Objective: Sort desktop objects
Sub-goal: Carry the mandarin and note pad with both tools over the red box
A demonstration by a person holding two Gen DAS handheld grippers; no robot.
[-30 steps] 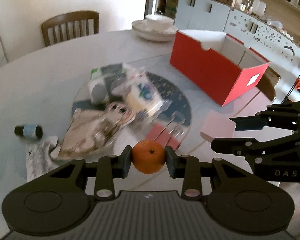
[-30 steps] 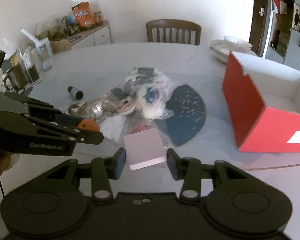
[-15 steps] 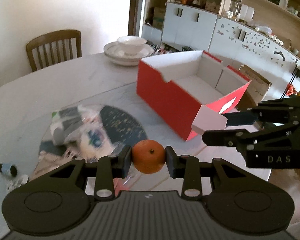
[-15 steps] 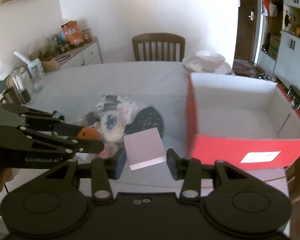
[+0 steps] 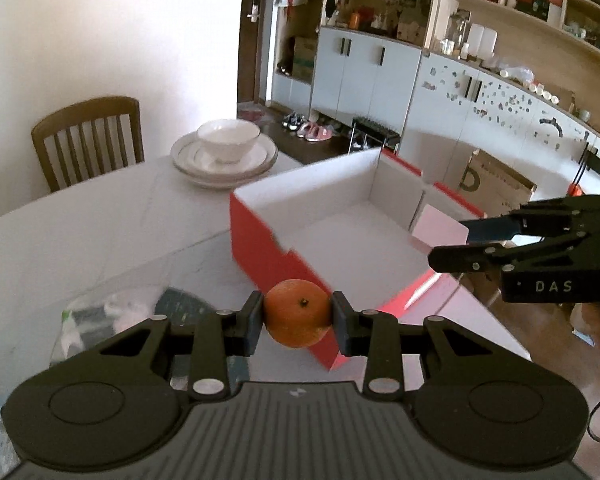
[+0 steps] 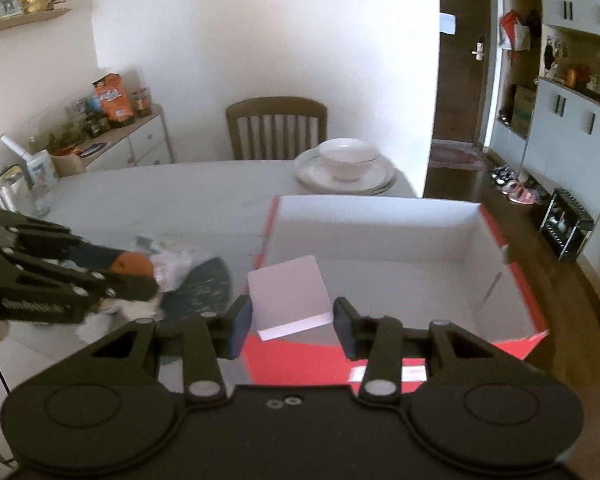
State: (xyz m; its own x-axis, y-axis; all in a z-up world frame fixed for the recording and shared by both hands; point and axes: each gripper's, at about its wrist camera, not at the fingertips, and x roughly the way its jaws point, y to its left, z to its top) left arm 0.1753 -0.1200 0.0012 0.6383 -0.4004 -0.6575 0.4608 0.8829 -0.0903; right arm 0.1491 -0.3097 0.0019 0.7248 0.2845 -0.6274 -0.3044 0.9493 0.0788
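My left gripper (image 5: 297, 317) is shut on an orange (image 5: 297, 313) and holds it in the air at the near left wall of the red box (image 5: 260, 236). My right gripper (image 6: 293, 317) is shut on a pale pink pad (image 6: 290, 297) and holds it over the box's front edge; the box (image 6: 518, 300) is open, white inside and empty. The pad also shows in the left wrist view (image 5: 440, 232), above the box's right side. The orange shows in the right wrist view (image 6: 132, 263), left of the box.
A pile of plastic-wrapped items (image 5: 112, 312) lies on a dark round mat (image 6: 204, 284) left of the box. A white bowl on plates (image 5: 226, 152) stands at the table's far edge, with a wooden chair (image 5: 88, 136) behind. Jars (image 6: 8, 196) stand at far left.
Both grippers have lifted and swung right from the pile towards the red box, carrying the orange and the pink pad. The pad now hangs over the box's front edge.
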